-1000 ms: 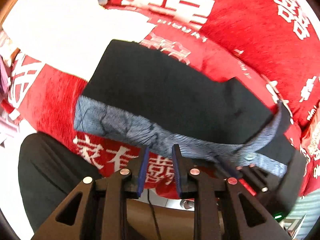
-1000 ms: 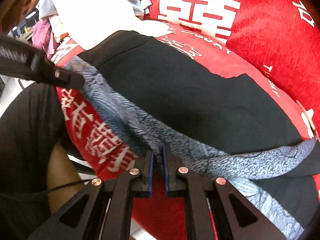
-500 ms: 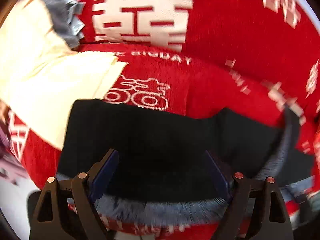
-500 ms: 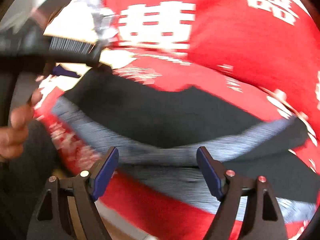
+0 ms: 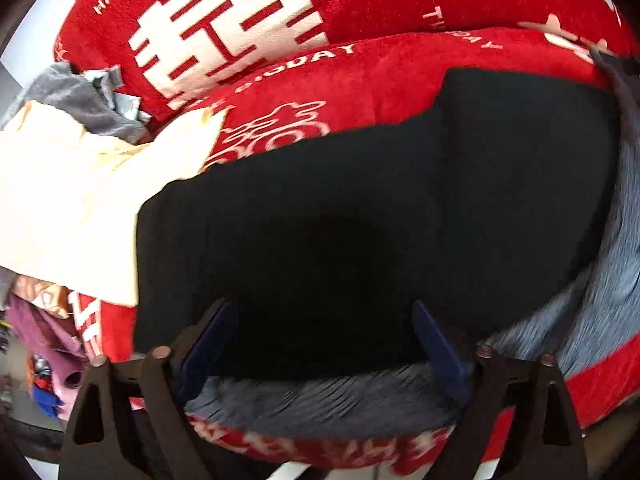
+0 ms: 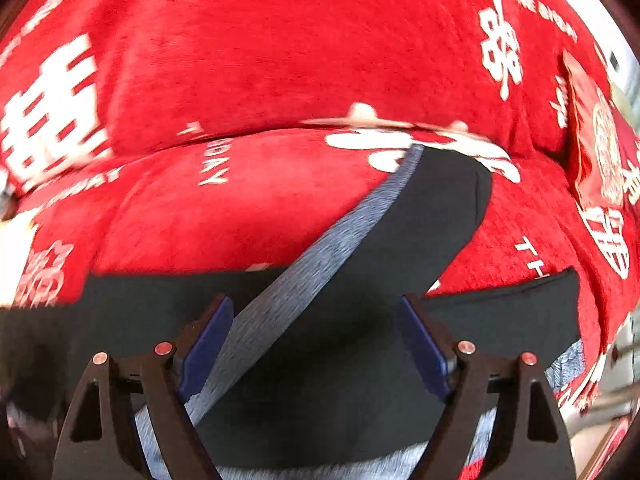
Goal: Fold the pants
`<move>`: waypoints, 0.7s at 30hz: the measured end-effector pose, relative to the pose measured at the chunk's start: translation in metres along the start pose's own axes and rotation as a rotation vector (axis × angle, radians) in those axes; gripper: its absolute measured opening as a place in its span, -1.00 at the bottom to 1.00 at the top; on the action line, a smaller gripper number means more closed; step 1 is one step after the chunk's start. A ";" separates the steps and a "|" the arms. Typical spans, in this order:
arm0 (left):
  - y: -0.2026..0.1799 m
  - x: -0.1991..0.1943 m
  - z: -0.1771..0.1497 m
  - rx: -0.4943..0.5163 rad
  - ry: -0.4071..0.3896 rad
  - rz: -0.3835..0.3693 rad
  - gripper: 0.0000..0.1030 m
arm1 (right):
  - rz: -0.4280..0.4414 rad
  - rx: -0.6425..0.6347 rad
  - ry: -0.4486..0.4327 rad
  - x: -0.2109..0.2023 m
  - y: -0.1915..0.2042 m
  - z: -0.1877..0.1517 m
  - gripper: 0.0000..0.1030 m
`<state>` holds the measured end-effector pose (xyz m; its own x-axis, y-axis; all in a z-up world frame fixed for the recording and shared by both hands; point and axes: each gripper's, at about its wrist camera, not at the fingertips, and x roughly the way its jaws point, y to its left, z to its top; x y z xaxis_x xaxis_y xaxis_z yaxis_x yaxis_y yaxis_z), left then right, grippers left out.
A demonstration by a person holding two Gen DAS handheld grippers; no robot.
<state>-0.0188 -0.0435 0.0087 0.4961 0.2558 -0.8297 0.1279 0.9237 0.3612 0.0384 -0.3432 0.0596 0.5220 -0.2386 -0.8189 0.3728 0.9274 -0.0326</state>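
The black pants (image 5: pixel 360 216) with a grey patterned stripe (image 5: pixel 320 396) lie spread on a red sofa seat. My left gripper (image 5: pixel 324 340) is open and empty, its blue pads wide apart just over the pants' near edge. In the right wrist view the pants (image 6: pixel 420 248) show with the grey stripe (image 6: pixel 320 256) running diagonally across them. My right gripper (image 6: pixel 316 340) is open and empty, low over the black cloth and the stripe.
The red sofa cover (image 6: pixel 280 60) with white characters fills the background, also in the left wrist view (image 5: pixel 400 8). A cream cloth (image 5: pixel 80 200) and a grey garment (image 5: pixel 76 96) lie left of the pants. More clothes (image 5: pixel 44 340) are piled at far left.
Both grippers were shut at the grey stripe edge a second ago. They have opened, let go and moved forward over the pants; the right one has swung rightward.
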 end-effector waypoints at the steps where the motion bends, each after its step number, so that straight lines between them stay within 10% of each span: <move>1: 0.004 -0.002 -0.004 -0.001 0.002 0.006 0.83 | -0.041 0.029 0.022 0.010 -0.004 0.008 0.68; 6: 0.027 -0.013 -0.001 -0.029 -0.002 0.045 0.83 | -0.232 0.078 0.095 0.047 -0.015 0.040 0.69; 16: 0.008 -0.007 0.051 -0.006 0.001 0.009 0.83 | -0.279 0.135 0.265 0.119 -0.030 0.077 0.80; 21: -0.009 0.012 0.040 0.024 0.069 -0.011 0.83 | -0.197 0.138 0.249 0.095 -0.045 0.074 -0.86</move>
<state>0.0209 -0.0601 0.0124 0.4343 0.2654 -0.8608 0.1540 0.9197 0.3612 0.1280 -0.4292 0.0253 0.2327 -0.3160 -0.9198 0.5568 0.8187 -0.1403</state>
